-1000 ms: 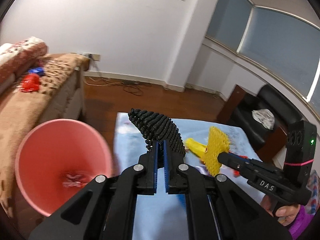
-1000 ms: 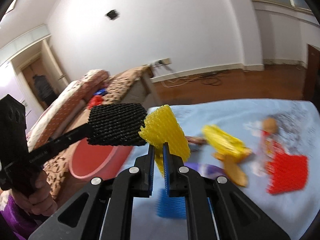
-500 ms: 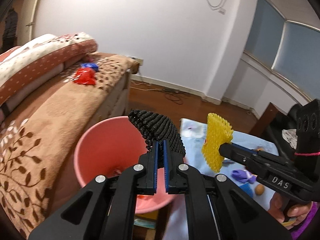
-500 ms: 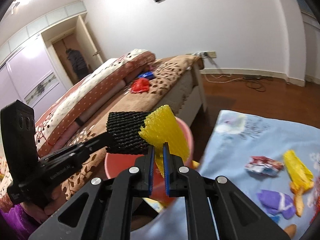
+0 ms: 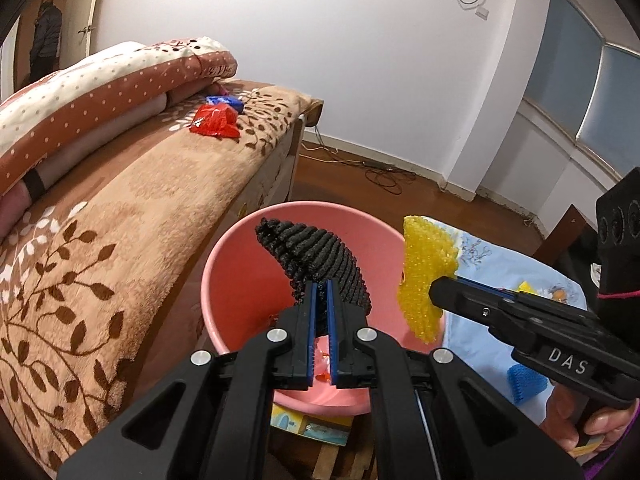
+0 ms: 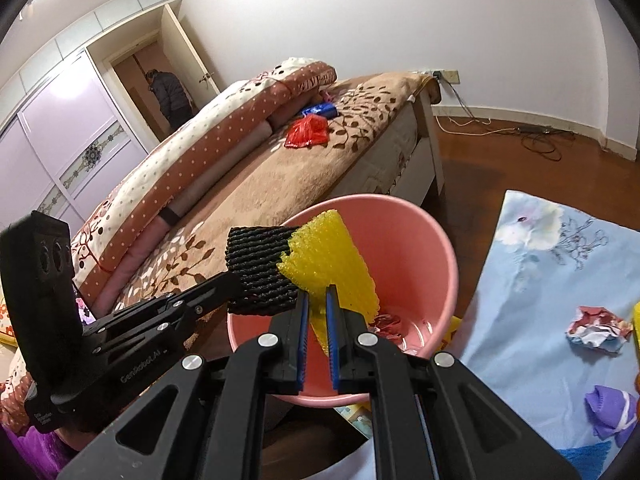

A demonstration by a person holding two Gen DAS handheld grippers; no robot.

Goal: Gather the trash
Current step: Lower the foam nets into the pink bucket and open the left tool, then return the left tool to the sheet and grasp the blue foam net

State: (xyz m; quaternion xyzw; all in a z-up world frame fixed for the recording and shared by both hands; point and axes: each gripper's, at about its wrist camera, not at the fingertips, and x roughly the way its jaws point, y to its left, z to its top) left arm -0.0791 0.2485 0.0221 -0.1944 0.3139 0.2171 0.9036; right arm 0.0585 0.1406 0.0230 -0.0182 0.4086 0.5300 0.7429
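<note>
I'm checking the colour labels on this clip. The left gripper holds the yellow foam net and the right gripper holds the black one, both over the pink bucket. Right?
Not quite: the colours are swapped. The left wrist view shows the left gripper shut on the black foam net, and the right wrist view shows the right gripper shut on the yellow foam net. Both are over the pink bucket.

Glossy smooth plastic pink basin [image 5: 248,256], rough foam-net black sleeve [image 5: 320,256] and yellow sleeve [image 6: 332,256], plush bed blanket [image 5: 140,208].

Two foam nets [image 5: 316,264] [image 6: 332,264] — one pink basin [image 5: 248,280]
</note>
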